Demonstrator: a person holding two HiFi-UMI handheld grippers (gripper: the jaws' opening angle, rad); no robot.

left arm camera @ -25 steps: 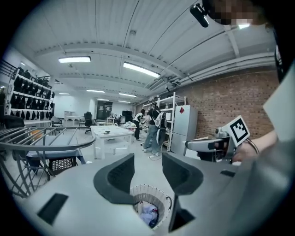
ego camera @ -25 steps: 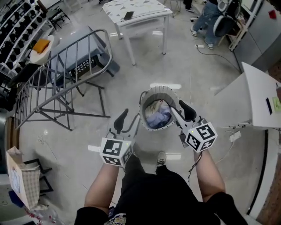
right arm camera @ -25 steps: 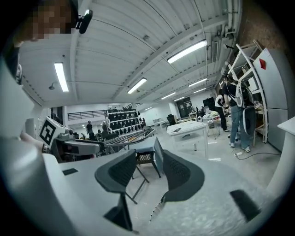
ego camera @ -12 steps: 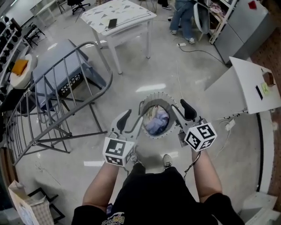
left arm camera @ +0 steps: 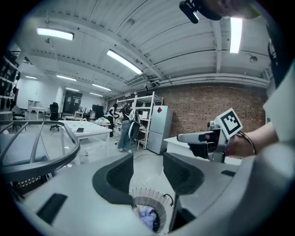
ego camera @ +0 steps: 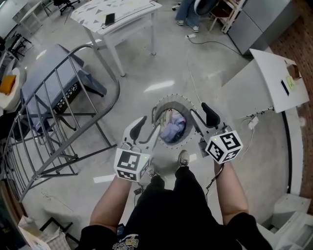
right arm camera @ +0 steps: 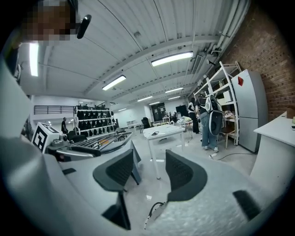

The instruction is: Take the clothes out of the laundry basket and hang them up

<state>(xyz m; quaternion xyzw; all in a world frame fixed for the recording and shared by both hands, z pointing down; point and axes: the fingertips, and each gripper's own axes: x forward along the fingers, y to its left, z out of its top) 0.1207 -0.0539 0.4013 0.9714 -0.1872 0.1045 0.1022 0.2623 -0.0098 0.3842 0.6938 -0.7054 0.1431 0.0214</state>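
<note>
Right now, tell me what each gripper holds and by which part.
Nothing is held. The left gripper and right gripper have just been opening, nothing between their jaws; the clothes lie in the laundry basket.

Well ahead of the left gripper (ego camera: 146,132) and off to its left: white table (ego camera: 132,10), dark phone (ego camera: 109,18) lying on top. Out to the right of the right gripper (ego camera: 201,121): white counter (ego camera: 266,73). Far ahead: grey fridge (right arm camera: 249,110), metal shelving (right arm camera: 221,87), a standing person (right arm camera: 209,122), brick wall (left arm camera: 203,110).
</note>
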